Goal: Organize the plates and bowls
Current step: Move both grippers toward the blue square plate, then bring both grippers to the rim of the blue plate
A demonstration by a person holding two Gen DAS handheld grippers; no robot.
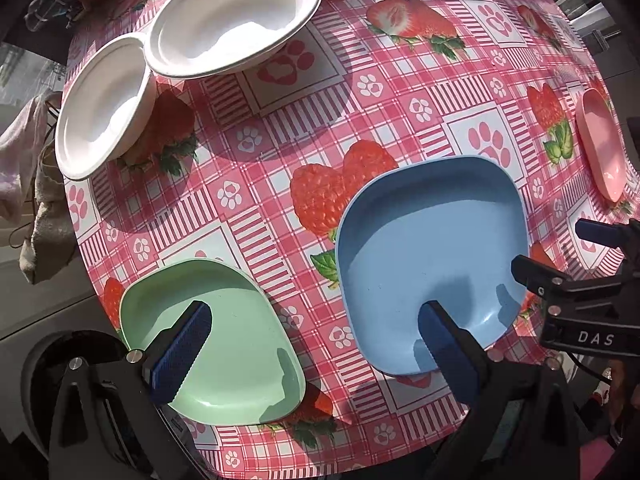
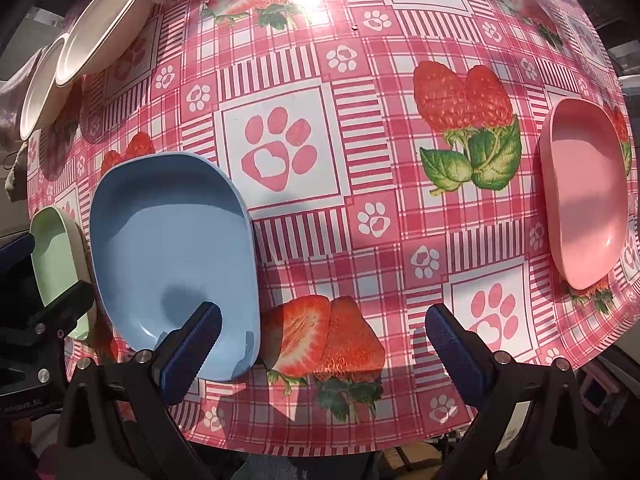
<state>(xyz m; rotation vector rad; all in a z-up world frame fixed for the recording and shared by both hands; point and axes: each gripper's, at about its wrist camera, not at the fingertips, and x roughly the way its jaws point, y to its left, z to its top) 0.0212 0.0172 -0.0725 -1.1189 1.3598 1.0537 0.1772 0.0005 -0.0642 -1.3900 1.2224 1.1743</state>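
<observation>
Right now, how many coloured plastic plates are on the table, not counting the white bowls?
3. The green plate sits nearest the left gripper, the blue plate lies beside it toward the right, and the pink plate sits apart at the table's right edge. Others could lie outside both views.

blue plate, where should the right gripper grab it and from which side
Probably the raised rim of the blue plate at its near edge, coming in from the table's front edge. The plate lies flat, so only the upturned rim gives the fingers something to pinch: one inside, one under the lip. The right gripper is open with its left finger already over that edge. The green plate crowds the far side.
</observation>
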